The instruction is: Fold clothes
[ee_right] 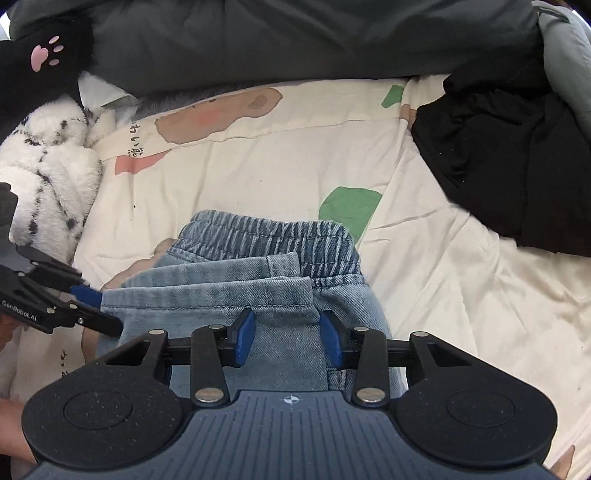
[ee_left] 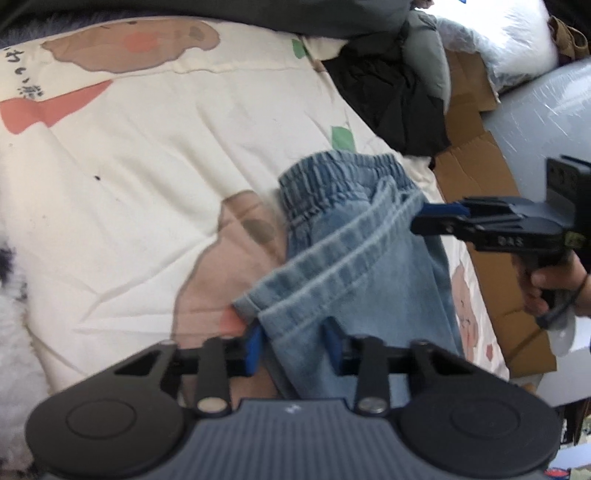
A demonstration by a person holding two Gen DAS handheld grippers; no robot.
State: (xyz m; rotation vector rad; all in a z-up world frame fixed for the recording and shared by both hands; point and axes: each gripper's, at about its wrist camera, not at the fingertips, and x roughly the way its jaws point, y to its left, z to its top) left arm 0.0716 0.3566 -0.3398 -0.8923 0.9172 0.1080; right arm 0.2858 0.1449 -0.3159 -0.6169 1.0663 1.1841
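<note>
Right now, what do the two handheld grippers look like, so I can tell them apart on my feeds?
They look identical: the left gripper and right gripper each have a ribbed grey-blue body, two round black discs, black linkage arms with silver pins, and blue finger pads. The left's side reads "GenRobot.AI"; the right's shows pale lettering too blurred to read. A dark band circles the right hand's wrist.

Soft daylight lit both views evenly, seemingly from a blown-out bright patch [ee_left: 491, 33] at the left view's upper right. That view was motion-blurred, the right one sharper. Fisheye distortion bent and darkened the edges.
</note>
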